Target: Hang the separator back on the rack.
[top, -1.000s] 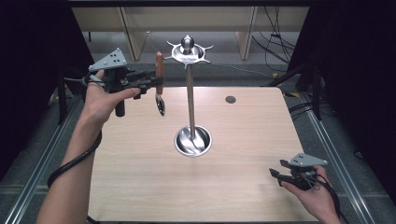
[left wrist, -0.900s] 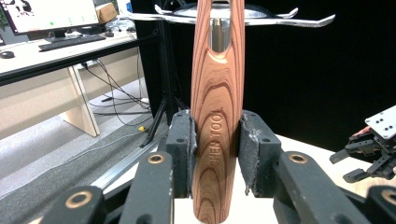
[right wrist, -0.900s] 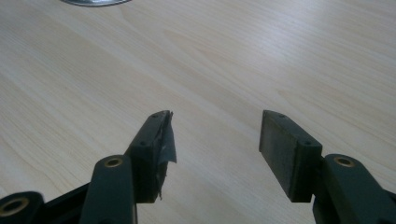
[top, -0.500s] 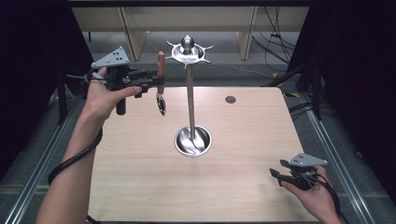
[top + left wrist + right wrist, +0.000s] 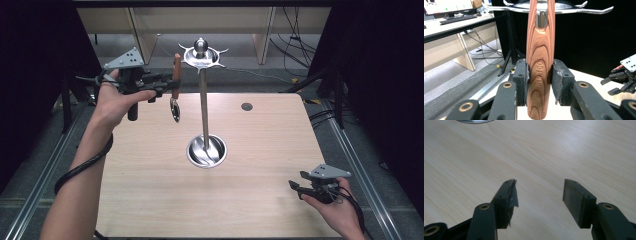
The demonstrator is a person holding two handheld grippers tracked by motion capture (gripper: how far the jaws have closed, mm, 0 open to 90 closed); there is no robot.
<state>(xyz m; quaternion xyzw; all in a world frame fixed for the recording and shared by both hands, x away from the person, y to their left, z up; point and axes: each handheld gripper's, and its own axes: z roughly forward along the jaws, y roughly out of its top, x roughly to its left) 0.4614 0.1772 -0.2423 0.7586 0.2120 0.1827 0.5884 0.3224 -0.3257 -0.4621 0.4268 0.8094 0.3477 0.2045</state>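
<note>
Two hand-held grippers, one utensil, one rack, one table.

Item 1: left gripper (image 5: 167, 82), raised beside the rack top, jaws clamped on the wooden handle of a metal-bowled spoon (image 5: 175, 85). In the left gripper view the pads (image 5: 521, 80) press the grain-striped handle from both sides about midway along it, leaving its upper end free; a metal fitting shows at that end, probably the hanging point.

Item 2: spoon, held upright, bowl hanging down, clear of the table, just beside the rack's crown. The upright hold likely suits hooking it on an arm.

Item 3: tall chrome utensil rack (image 5: 202, 100), a slim pole with a round dished base standing mid-table and a star of pointed arms under a ball knob at the top. No utensil hangs on it.

Item 4: right gripper (image 5: 305, 187), resting low at the near right corner of the pale wood-grain table (image 5: 150, 190), jaws parted and empty, well apart from the rack; apparently idle.
</note>
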